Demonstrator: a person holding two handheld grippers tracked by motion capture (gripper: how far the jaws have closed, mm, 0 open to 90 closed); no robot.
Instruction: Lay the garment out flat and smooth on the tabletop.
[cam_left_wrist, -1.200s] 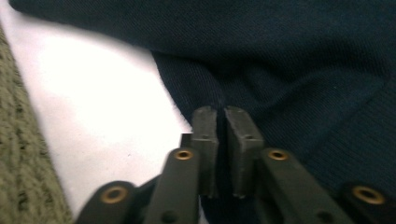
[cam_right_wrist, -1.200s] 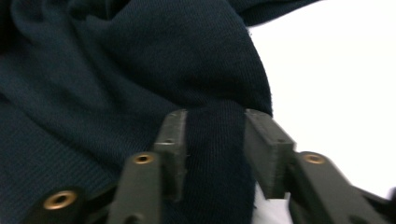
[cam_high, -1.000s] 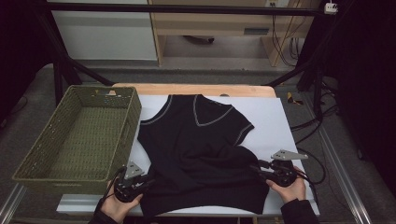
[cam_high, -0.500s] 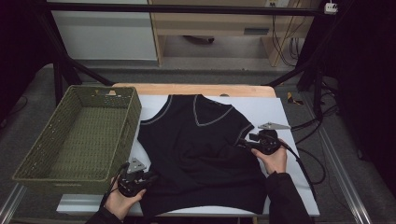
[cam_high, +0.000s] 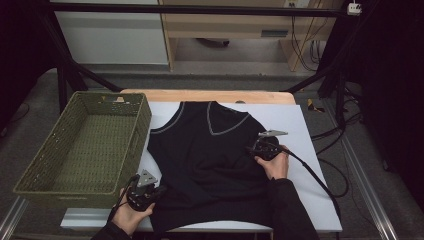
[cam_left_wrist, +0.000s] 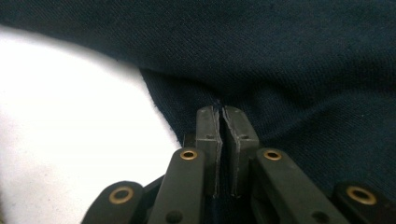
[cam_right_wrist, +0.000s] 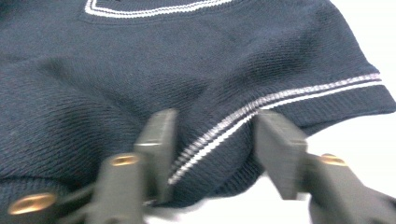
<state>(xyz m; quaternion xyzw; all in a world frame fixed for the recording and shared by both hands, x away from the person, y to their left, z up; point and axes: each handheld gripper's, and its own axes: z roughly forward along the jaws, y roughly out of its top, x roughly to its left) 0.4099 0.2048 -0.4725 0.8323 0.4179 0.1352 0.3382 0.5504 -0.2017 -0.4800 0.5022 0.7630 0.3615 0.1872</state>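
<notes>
Now the left gripper (cam_high: 152, 192) fingers pinch the sweater (cam_high: 207, 165) hem, while the right gripper (cam_right_wrist: 212, 140) fingers straddle its striped sleeve edge, open.

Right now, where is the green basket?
In the high view, the basket stands at the table's left side, beside the dark sweater.

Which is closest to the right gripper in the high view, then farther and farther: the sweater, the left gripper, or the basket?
1. Sweater: right at the right gripper, at its striped sleeve edge.
2. Left gripper: across the sweater, at the near left hem.
3. Basket: farthest, on the table's left side.
</notes>
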